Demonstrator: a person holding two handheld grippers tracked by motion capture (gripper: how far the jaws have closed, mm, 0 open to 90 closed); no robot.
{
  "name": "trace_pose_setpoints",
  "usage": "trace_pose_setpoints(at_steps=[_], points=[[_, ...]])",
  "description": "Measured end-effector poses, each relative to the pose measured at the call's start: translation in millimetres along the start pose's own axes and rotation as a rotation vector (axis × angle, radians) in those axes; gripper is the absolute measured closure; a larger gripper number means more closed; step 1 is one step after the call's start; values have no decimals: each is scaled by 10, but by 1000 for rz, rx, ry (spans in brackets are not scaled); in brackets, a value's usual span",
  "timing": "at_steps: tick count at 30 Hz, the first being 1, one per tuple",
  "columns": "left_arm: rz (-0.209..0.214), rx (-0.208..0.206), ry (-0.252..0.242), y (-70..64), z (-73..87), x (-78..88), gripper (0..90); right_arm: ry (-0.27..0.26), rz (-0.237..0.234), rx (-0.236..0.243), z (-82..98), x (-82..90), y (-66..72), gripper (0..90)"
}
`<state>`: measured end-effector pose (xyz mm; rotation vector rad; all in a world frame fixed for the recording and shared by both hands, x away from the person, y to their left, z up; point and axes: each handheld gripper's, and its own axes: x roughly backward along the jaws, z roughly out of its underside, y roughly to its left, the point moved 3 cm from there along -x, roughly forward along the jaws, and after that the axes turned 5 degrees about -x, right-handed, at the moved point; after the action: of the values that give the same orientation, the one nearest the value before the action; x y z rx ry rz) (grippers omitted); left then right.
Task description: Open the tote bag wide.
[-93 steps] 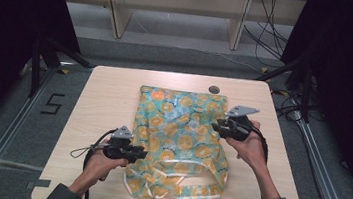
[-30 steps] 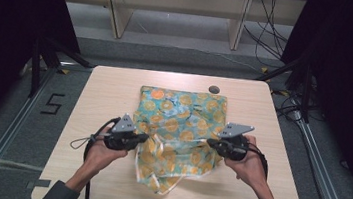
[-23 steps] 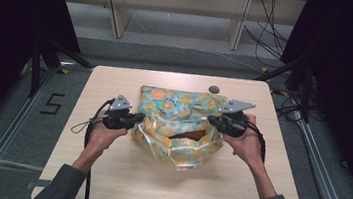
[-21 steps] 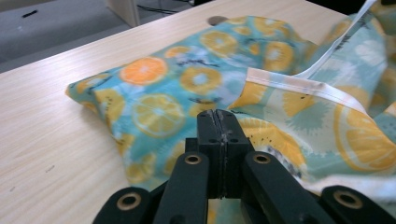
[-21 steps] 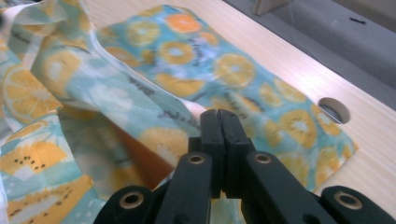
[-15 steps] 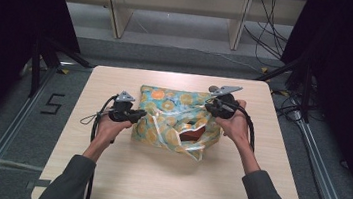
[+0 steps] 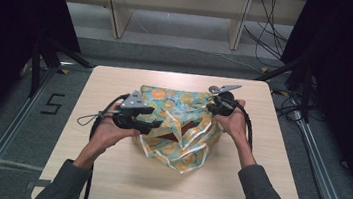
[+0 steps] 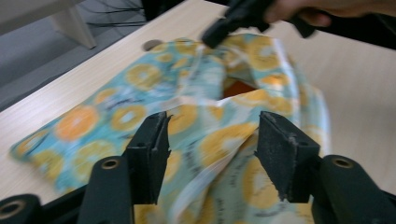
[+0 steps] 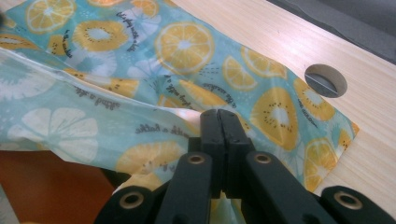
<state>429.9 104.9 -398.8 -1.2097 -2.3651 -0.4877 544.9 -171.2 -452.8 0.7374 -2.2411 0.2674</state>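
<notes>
A fruit-printed cloth bag (image 7: 181, 125), turquoise with orange and kiwi slices, was seen bunched near the middle of a pale wooden table (image 7: 106, 172), its far part lying flat and its near part lifted and crumpled.

The left hand-held gripper (image 7: 154, 125) was held just above the bag's left edge. Its jaws had just been opening and were seen standing well apart in the left gripper view (image 8: 210, 144); the fabric lay loose beneath and beyond them, and no pad was pressed on it.

The right hand-held gripper (image 7: 212, 103) was held at the bag's far right corner. In the right gripper view (image 9: 219, 126) its jaws were seen fully closed, with a fold of the bag's edge pinched between them and raised off the table. A round hole (image 9: 325, 80) in the tabletop was seen just beyond that corner.
</notes>
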Motion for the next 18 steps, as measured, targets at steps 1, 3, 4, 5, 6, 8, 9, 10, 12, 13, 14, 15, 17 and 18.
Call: trace_pose_setpoints(at_steps=[1,3,4,5,6,8,9,10,12,13,14,15,17,18], points=[[30,-48,19,-127,-69,-67,412,-21,-1,6,-8,-15,-17,900],[27,-64,30,-145,-97,-122,361,-5,-3,24,-1,-14,-24,900],[16,-74,50,-137,-111,-192,331,5,-6,9,0,-7,-12,900],[14,-95,87,-108,-106,-275,291,-25,-8,5,-12,-16,-11,900],[52,-75,182,-50,-43,-477,249,-16,-5,19,-17,1,-18,900],[25,-83,267,35,42,-649,225,-7,-13,14,-25,22,-11,900],[-13,-73,294,68,79,-725,222,-18,-13,29,-33,18,-22,900],[-19,-102,315,109,110,-781,277,-30,-16,18,-30,7,-13,900],[-10,-69,343,203,157,-875,487,-26,-18,12,-25,3,-14,900],[-5,-55,322,251,160,-902,627,-9,-23,18,-19,8,-16,900],[-5,-55,322,251,160,-902,745,-9,-23,18,-19,8,-16,900],[-22,-5,296,359,137,-933,807,-3,-28,7,-14,26,-7,866],[-68,21,288,512,107,-943,857,-14,-44,-13,-22,68,-5,806],[-88,76,266,601,102,-955,861,-42,-40,-17,-34,101,-7,762]])
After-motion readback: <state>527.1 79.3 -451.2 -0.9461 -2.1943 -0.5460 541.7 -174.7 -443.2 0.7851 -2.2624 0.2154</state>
